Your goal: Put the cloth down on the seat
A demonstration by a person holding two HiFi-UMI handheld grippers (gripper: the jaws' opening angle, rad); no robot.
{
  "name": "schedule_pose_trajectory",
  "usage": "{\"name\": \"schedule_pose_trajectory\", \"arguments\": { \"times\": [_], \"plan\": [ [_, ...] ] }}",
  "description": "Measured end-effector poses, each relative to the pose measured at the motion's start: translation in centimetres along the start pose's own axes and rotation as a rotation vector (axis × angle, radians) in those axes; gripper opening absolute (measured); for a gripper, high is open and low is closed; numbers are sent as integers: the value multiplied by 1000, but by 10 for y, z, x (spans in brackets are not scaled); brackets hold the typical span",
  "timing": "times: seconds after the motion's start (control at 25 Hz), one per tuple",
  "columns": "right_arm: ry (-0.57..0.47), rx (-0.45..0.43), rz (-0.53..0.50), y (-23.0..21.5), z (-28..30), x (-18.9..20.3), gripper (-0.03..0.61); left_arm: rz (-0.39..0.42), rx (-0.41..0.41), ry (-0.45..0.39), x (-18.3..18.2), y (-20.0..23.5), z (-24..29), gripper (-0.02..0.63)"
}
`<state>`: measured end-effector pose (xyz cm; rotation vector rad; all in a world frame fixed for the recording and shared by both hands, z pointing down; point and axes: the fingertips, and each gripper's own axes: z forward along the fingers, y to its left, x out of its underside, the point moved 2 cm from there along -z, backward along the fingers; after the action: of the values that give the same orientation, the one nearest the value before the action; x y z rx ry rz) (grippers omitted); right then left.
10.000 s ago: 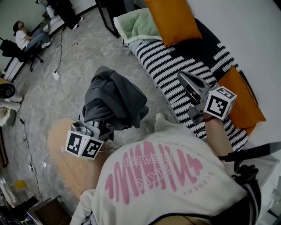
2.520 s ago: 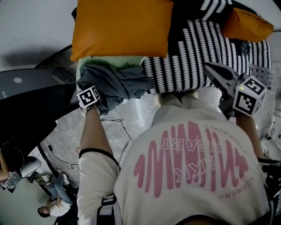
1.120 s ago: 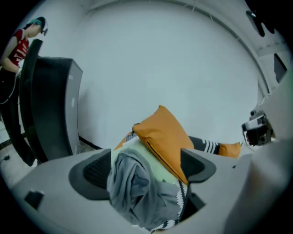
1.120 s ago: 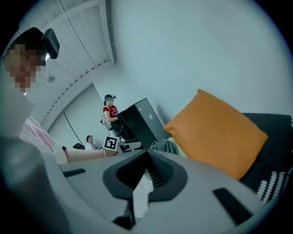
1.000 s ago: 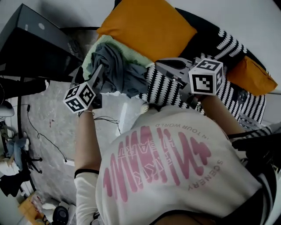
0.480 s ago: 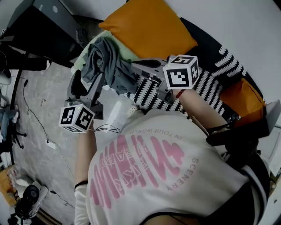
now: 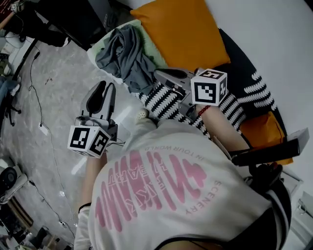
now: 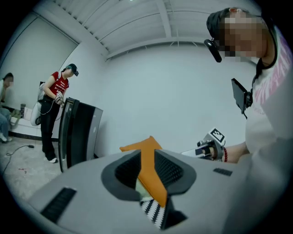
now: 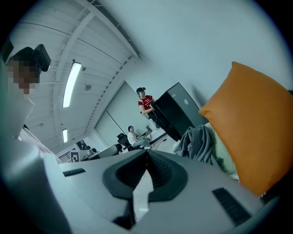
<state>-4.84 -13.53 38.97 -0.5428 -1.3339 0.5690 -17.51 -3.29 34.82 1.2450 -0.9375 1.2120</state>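
Observation:
The grey cloth (image 7: pixel 124 56) lies crumpled on a pale green cover (image 7: pixel 98 49) at the end of the black-and-white striped seat (image 7: pixel 161 105), next to an orange cushion (image 7: pixel 183 31). My left gripper (image 7: pixel 106 86) hangs over the floor a short way from the cloth; its jaws are closing with nothing between them. In the left gripper view, the left gripper (image 8: pixel 147 155) still shows a narrow gap. My right gripper (image 7: pixel 160 74) is shut and empty over the striped seat, beside the cloth. The right gripper view looks past the right gripper (image 9: pixel 146 155) to the cloth (image 9: pixel 199 141) and cushion (image 9: pixel 252 123).
A black cabinet (image 7: pixel 73 14) stands beyond the sofa's end, with a person in a red shirt (image 8: pixel 55 105) beside it. A second orange cushion (image 7: pixel 261 132) lies further along the seat. Cables (image 7: pixel 34 83) run over the grey floor. A seated person (image 9: pixel 133 135) is far off.
The left gripper carried the cloth to the sofa's end, let it go and drew back over the floor; its jaws have narrowed. The right gripper moved closer to the cloth.

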Motion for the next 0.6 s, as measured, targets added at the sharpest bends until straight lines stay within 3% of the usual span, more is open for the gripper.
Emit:
{"name": "schedule_pose_trajectory", "arguments": {
  "times": [0.08,0.32,0.6],
  "plan": [
    [1,-12,21,2,-9,8,11,-10,-31,46,17,-5,-15,23],
    [7,-4,18,-2,-27,26,11,-124,-115,216,85,-8,-48,9],
    [1,65,-17,-17,-40,27,11,-101,-105,180,84,-9,-45,9]
  ]
}}
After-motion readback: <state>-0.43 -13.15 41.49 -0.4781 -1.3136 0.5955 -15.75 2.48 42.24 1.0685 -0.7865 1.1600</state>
